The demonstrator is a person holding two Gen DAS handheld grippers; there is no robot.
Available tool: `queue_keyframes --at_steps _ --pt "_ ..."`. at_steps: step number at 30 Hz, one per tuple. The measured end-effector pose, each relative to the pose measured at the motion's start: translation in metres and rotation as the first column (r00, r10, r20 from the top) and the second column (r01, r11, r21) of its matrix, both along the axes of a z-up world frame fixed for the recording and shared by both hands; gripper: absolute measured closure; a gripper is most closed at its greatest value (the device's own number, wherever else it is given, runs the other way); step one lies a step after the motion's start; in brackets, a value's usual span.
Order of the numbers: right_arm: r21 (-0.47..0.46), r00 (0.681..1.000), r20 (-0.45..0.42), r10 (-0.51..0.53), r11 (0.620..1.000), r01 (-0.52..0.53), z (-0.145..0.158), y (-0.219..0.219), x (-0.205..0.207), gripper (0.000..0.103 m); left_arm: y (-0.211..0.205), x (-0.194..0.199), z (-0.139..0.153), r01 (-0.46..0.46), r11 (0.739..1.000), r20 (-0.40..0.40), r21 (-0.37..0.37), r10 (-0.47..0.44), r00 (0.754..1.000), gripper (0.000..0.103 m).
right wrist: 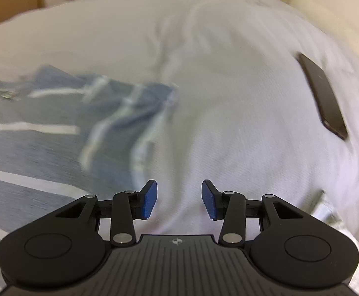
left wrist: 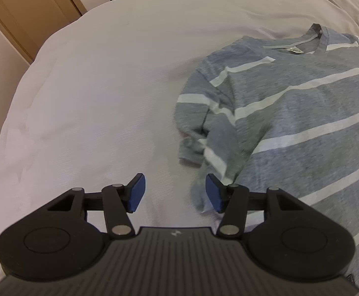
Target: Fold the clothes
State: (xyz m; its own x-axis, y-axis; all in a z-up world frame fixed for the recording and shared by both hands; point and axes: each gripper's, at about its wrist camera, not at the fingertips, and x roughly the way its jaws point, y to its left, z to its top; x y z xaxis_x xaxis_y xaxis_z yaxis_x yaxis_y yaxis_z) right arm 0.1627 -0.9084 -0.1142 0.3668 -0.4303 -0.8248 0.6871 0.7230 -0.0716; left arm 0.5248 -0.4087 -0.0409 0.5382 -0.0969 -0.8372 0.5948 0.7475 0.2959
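**Both grippers hovering open over the bed, striped shirt lying between them**

A white, softly wrinkled bed cover (left wrist: 93, 98) is filling most of both views, bulging under the fisheye lens. On it a grey-blue T-shirt with thin white stripes (left wrist: 303, 113) is lying spread out, collar pointing away from the left gripper and a small label showing inside the neckline.

The left gripper (left wrist: 175, 194) is hanging just above the cover with its blue-padded fingers (left wrist: 137, 193) released and parted, nothing between them. The shirt is lying ahead and to the right of this gripper; its crumpled sleeve is bunching up just ahead of the right-hand pad, whose edge is overlapping a fold of cloth in the picture, though whether it is touching cannot be told.

The right gripper (right wrist: 179, 198) is likewise standing open and empty, bare cover showing between its pads. From here the shirt is lying ahead and to the left, blurred, its other sleeve folded over in loose ridges just beyond the left-hand finger. Well ahead and to the right a flat dark rectangular phone-like slab (right wrist: 325, 96) is resting on the cover.

Beyond the bed, to the far left of the left gripper, a brown wooden door with a metal lever handle (left wrist: 31, 2) is standing against pale walls. Past the far edge in the right wrist view, the room is too blurred to read.
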Motion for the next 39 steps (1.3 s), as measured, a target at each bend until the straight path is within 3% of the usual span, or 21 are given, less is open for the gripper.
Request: queue_keyframes --at_steps 8,11,15,19,23,26,29,34,39 --pt "0.078 0.994 0.051 0.098 0.992 -0.102 0.011 0.039 0.022 0.052 0.023 0.015 -0.002 0.015 0.999 -0.029 -0.048 -0.016 0.999 0.054" --pt "0.110 0.985 0.053 0.166 0.979 -0.171 0.017 0.075 0.034 0.052 0.029 0.034 -0.003 0.019 0.993 -0.063 -0.119 -0.027 0.998 0.058" --pt "0.121 0.967 0.048 0.249 0.960 -0.253 0.026 0.130 0.052 0.051 0.026 0.071 -0.011 0.039 0.972 -0.132 -0.230 -0.071 0.989 0.062" --pt "0.120 0.961 0.035 0.274 0.953 -0.277 0.035 0.183 0.067 0.049 0.017 0.101 -0.035 0.052 0.962 -0.253 -0.270 -0.122 0.960 0.065" --pt "0.116 0.967 0.015 0.255 0.960 -0.255 0.036 0.218 0.079 0.048 0.015 0.110 -0.049 0.099 0.948 -0.345 -0.303 -0.206 0.916 0.103" --pt "0.126 0.973 -0.004 0.232 0.965 -0.230 0.032 0.235 0.089 0.048 0.027 0.111 -0.025 0.166 0.946 -0.216 -0.279 -0.230 0.949 0.103" --pt "0.121 0.972 0.001 0.235 0.965 -0.234 0.034 0.249 0.103 0.048 0.053 0.135 0.003 0.123 0.957 -0.087 -0.261 -0.150 0.985 0.103" --pt "0.117 0.963 0.017 0.268 0.956 -0.268 0.038 0.267 0.126 0.048 0.079 0.164 0.002 0.021 0.972 -0.060 -0.234 -0.036 0.998 0.103" --pt "0.131 0.956 0.027 0.293 0.947 -0.294 0.040 0.282 0.140 0.046 0.096 0.146 -0.004 -0.022 0.942 -0.175 -0.335 -0.039 0.984 0.090"
